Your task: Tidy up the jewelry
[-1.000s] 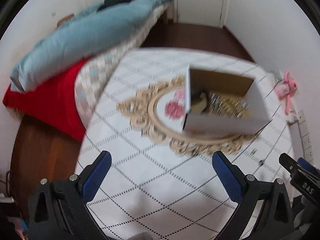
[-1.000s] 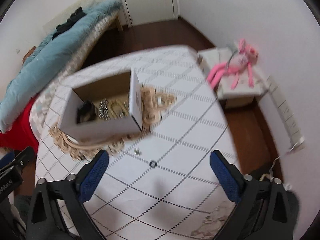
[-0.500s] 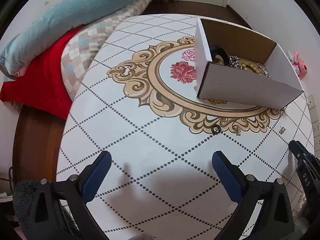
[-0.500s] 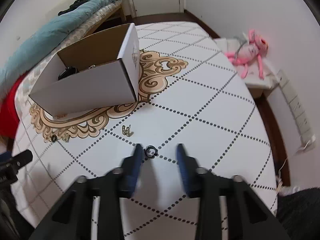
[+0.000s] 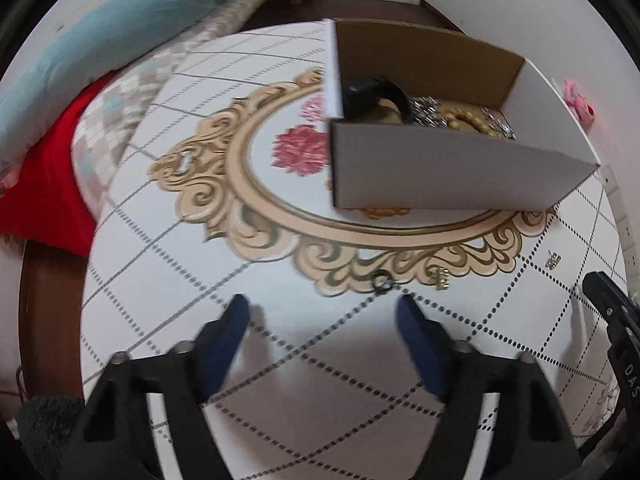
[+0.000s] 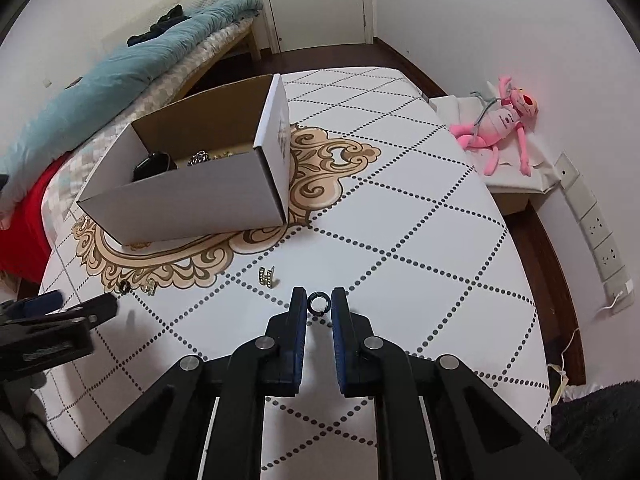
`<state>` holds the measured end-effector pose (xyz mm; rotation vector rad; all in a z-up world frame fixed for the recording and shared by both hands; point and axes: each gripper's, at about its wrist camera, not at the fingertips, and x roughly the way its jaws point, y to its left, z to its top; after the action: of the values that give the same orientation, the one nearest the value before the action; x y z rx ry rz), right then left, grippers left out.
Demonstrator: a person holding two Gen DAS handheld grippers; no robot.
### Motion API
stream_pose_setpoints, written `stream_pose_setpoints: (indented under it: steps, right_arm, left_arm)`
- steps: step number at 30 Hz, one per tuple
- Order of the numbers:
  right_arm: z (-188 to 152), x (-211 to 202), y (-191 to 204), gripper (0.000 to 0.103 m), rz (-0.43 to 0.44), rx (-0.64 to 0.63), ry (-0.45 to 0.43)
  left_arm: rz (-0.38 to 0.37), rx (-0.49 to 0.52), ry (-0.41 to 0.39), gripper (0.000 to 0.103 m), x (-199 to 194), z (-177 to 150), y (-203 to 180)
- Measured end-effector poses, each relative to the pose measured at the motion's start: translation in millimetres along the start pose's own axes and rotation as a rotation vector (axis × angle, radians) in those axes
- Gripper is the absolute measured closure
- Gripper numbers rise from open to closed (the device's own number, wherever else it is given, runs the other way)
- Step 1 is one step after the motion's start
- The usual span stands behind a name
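Observation:
A white cardboard box with several jewelry pieces inside stands on the patterned table; it also shows in the right wrist view. My right gripper is low on the table, its jaws closed around a small black ring. A gold H-shaped earring lies just left of it. My left gripper is open near the table; a second black ring and a gold earring lie just beyond its tips. Another H earring lies farther right.
The oval table has a gold ornament print. A bed with a teal quilt and red cover is at the left. A pink plush toy lies on a side stand at the right. Wall sockets are at the right.
My right gripper has closed from wide open onto the black ring and come down to the table. My left gripper has moved toward the second black ring and narrowed a little.

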<state>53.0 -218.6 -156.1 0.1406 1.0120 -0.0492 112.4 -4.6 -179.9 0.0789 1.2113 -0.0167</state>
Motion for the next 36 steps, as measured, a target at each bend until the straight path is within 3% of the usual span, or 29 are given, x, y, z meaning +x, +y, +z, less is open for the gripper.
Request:
stream_pose_setpoints:
  steps: [7, 16, 23, 28, 31, 36]
  right_arm:
    - [2, 2, -6, 0.09, 0.002, 0.024, 0.012]
    - [4, 5, -10, 0.09, 0.001, 0.041, 0.017]
    - [8, -4, -9, 0.09, 0.015, 0.046, -0.002]
    - [19, -24, -5, 0.09, 0.063, 0.053, -0.033]
    - [38, -39, 2, 0.09, 0.121, 0.053, -0.057]
    - [90, -38, 25, 0.09, 0.224, 0.028, -0.052]
  left_arm:
    - [-0.015, 0.043, -0.038, 0.056, -3, 3, -16]
    - [-0.066, 0.083, -0.049, 0.093, -5, 3, -30]
    - [-0.074, 0.092, -0.048, 0.093, -8, 1, -28]
    - [-0.128, 0.069, -0.083, 0.093, -42, 5, -22]
    - [-0.178, 0.05, -0.122, 0.093, -72, 25, -18]
    - [-0.184, 0.063, -0.14, 0.093, -83, 79, -19]
